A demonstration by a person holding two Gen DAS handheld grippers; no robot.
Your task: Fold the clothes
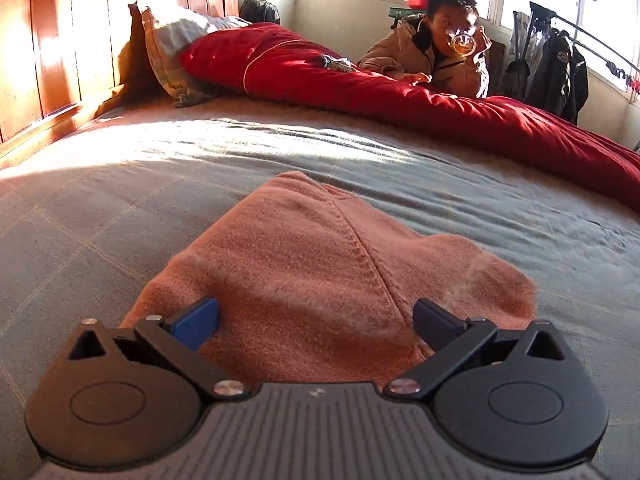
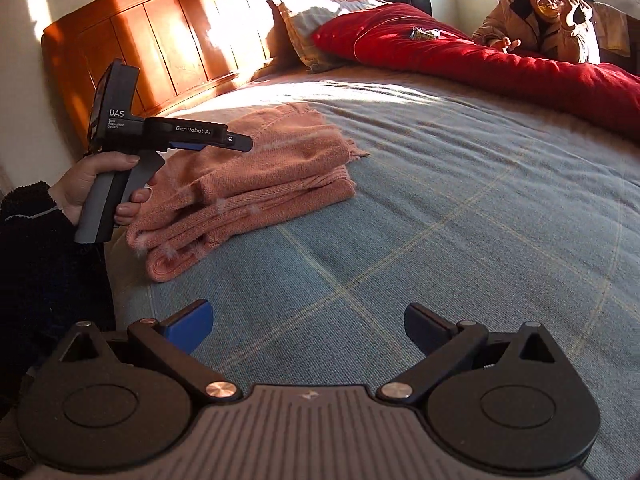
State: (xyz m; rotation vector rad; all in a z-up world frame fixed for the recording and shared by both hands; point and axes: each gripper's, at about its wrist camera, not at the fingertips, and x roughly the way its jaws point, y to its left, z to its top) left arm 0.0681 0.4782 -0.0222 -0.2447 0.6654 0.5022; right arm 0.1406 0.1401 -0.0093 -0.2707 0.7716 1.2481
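Note:
A salmon-pink knit garment (image 1: 320, 264) lies folded in a stacked bundle (image 2: 248, 184) on the grey-blue bedspread (image 2: 440, 220). My left gripper (image 1: 316, 320) hovers just over its near end, jaws wide open, nothing between them. In the right wrist view the left gripper (image 2: 240, 143) shows from the side, held by a hand (image 2: 100, 184) above the bundle's left part. My right gripper (image 2: 308, 326) stands open over bare bedspread, to the right of and nearer than the garment, holding nothing.
A red quilt (image 1: 400, 88) runs along the far side of the bed, with a pillow (image 1: 172, 40) by the wooden headboard (image 1: 80, 32). A person (image 1: 440, 56) leans on the far edge, drinking from a glass. Clothes hang on a rack (image 1: 556, 64) by the window.

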